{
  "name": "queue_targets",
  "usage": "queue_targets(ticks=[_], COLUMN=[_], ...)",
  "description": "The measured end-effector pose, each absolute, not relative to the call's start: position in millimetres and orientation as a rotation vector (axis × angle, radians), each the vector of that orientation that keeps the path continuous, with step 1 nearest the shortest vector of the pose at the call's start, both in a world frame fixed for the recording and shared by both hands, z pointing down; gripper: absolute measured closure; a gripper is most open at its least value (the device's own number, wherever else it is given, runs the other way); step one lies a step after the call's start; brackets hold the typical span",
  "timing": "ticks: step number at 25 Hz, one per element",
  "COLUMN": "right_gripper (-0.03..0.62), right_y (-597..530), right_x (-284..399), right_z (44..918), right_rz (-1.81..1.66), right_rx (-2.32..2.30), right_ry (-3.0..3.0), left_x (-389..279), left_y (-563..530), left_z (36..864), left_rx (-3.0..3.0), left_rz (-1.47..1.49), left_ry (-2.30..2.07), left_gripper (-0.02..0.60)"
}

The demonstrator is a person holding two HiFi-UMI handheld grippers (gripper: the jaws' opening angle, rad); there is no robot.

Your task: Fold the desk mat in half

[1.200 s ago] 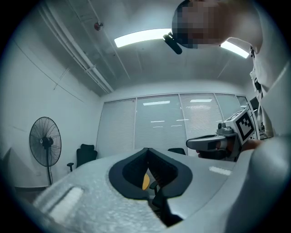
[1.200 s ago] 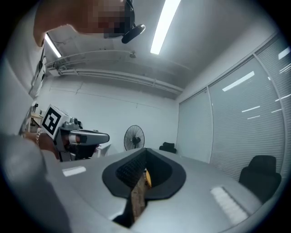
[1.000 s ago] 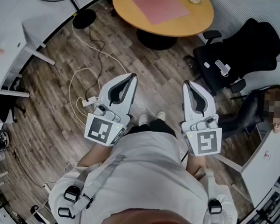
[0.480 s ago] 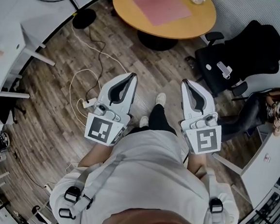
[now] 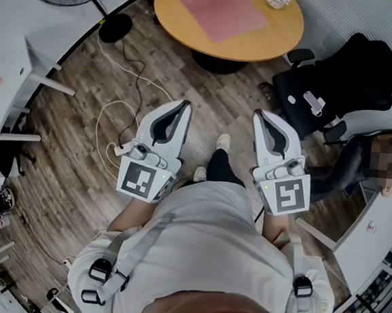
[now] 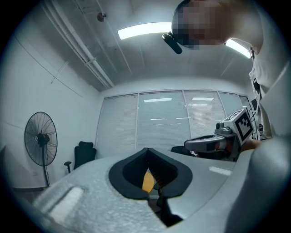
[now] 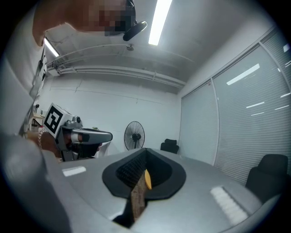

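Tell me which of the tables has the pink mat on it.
The round wooden table at the top of the head view: the pink mat lies flat on it. The left white desk and the right white desk show no mat.

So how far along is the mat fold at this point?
Nothing is done: the pink desk mat lies flat and unfolded on the round table. Nothing is in hand either: the left gripper and right gripper are both shut, empty, held over the wood floor short of the table. Left to do: reach the table, grip one edge of the mat and fold it over onto the other half.
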State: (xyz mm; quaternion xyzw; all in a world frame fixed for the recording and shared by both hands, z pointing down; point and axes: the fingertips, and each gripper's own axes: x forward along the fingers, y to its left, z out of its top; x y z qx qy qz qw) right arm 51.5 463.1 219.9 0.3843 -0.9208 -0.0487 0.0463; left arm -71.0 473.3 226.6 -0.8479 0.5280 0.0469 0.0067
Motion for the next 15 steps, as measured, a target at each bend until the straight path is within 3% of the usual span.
queue_targets(ticks=[15], right_gripper=[0.589], right_y=[360.5], right_x=[79.5], right_z=[221.4], right_rz=[-0.155], right_rx=[1.163], right_ry=[-2.806], left_x=[-45.1], left_y=[372.6], left_z=[212.4], left_rx=[-2.618], left_rz=[0.198], left_ry=[1.63], left_gripper=[0.578])
